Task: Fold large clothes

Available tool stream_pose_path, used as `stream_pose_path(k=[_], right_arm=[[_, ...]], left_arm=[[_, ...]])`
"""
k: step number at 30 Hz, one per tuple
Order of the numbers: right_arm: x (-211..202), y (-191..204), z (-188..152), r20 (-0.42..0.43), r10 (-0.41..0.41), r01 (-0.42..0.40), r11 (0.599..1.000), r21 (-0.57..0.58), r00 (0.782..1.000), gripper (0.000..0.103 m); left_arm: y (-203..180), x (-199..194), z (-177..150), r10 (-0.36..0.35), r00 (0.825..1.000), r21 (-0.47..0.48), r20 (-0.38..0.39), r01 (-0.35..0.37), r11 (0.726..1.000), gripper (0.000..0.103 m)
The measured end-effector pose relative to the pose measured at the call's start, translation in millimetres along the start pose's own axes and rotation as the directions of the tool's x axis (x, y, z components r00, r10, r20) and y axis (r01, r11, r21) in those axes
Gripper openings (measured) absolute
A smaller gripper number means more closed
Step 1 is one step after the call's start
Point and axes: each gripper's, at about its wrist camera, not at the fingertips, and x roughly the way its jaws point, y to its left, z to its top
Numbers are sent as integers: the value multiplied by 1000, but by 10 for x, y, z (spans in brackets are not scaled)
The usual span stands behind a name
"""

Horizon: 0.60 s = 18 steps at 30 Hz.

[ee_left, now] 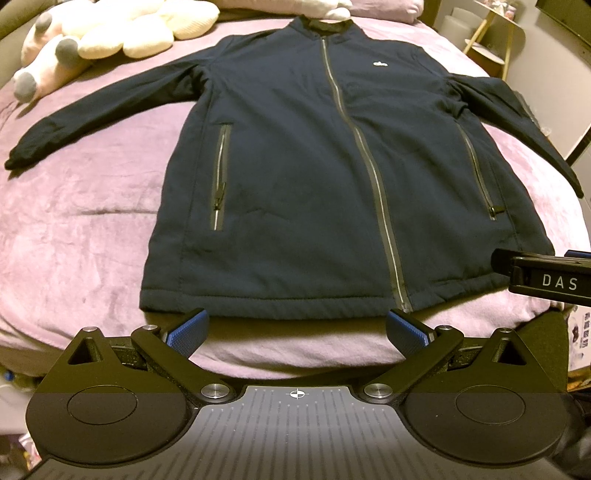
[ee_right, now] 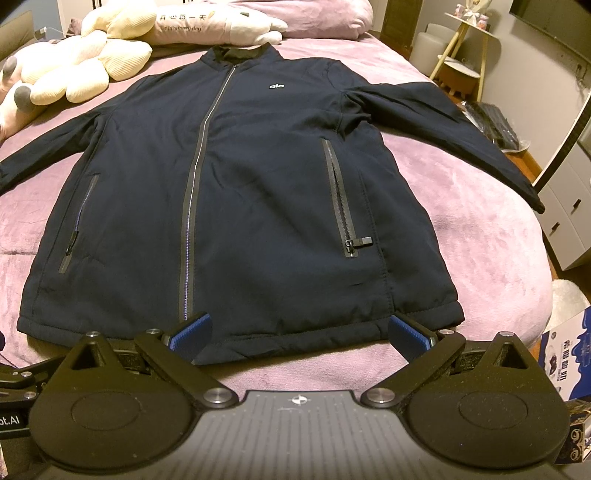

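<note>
A dark navy zip-up jacket [ee_left: 295, 177] lies flat, front up, on a bed covered by a purple blanket [ee_left: 74, 236], collar at the far end and both sleeves spread out sideways. My left gripper [ee_left: 297, 330] is open, just short of the jacket's hem, left of the main zip's lower end. My right gripper [ee_right: 299, 334] is open too, its blue pads [ee_right: 192, 334] level with the hem of the jacket [ee_right: 258, 184] near its right corner. Nothing is between either pair of fingers. The right gripper's body [ee_left: 546, 275] shows at the right edge of the left wrist view.
Cream and pink plush toys [ee_left: 110, 33] and a pillow [ee_right: 207, 22] lie at the head of the bed. A small side table [ee_right: 461, 62] and white drawers [ee_right: 569, 218] stand to the right. A printed box [ee_right: 569, 354] sits by the bed's near right corner.
</note>
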Motion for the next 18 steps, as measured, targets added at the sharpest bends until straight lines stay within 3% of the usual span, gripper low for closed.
stream_pose_path(k=[18], right_arm=[[44, -18, 24, -20, 10, -10, 1000, 1, 1000, 101]], left_arm=[[-6, 33, 33, -5, 1000, -4, -15, 4, 1000, 103]])
